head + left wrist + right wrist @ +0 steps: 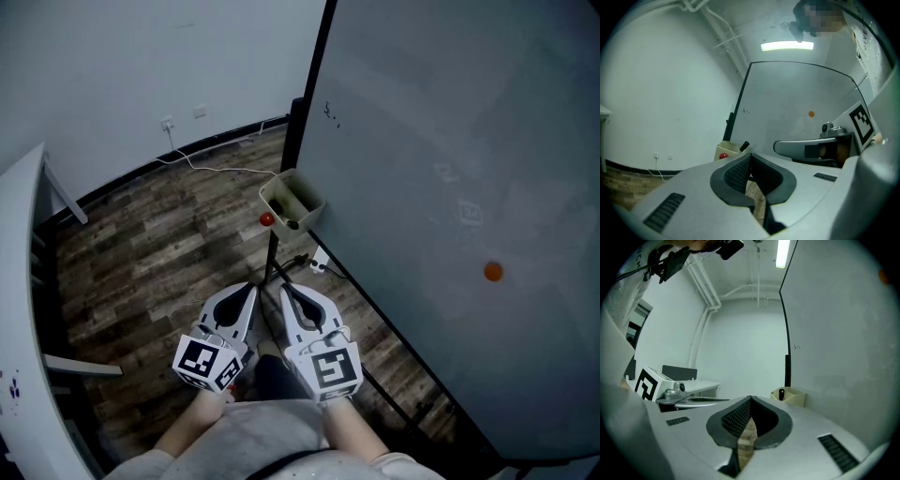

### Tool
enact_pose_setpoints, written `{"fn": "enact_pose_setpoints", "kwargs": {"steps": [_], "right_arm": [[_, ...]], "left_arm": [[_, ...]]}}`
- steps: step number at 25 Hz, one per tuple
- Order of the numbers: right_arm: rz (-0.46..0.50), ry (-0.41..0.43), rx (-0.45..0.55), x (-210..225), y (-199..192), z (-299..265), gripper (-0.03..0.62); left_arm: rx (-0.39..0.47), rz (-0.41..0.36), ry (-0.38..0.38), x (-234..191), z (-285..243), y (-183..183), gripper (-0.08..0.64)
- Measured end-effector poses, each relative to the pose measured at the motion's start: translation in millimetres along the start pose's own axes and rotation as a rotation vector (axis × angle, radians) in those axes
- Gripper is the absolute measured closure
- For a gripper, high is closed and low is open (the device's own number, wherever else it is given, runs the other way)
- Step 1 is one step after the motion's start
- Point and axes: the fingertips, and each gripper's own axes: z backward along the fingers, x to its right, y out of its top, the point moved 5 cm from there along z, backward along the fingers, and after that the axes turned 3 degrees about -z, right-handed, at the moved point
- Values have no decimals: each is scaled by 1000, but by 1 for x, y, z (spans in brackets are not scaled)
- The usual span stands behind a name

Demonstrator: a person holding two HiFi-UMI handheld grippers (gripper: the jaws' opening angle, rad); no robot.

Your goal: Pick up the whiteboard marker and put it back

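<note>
Head view: left gripper (pixel 251 289) and right gripper (pixel 285 291) side by side, well short of the tray (pixel 278 194) on the whiteboard (pixel 450 159) edge.
Left gripper view: jaws together, empty. The whiteboard marker (pixel 744 146) stands in the tray.
Right gripper view: jaws together, empty. Judged: pick not begun. Next move: open one gripper and reach for the marker.

Black whiteboard marker (pixel 744 146), standing tilted, inside beige holder (pixel 723 149)

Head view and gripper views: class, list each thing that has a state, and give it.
Left tongs: shut, empty.
Right tongs: shut, empty.
Marker: in the box, not held.
Box: open on top, at the whiteboard's edge.
Magnet: stuck on the whiteboard.
</note>
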Motion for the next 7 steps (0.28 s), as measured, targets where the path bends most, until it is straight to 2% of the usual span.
{"fn": "enact_pose_setpoints", "kwargs": {"steps": [7], "right_arm": [[-17,4,-17,-11,2,10,574]], "left_arm": [[0,3,-5,10,11,6,545]]}}
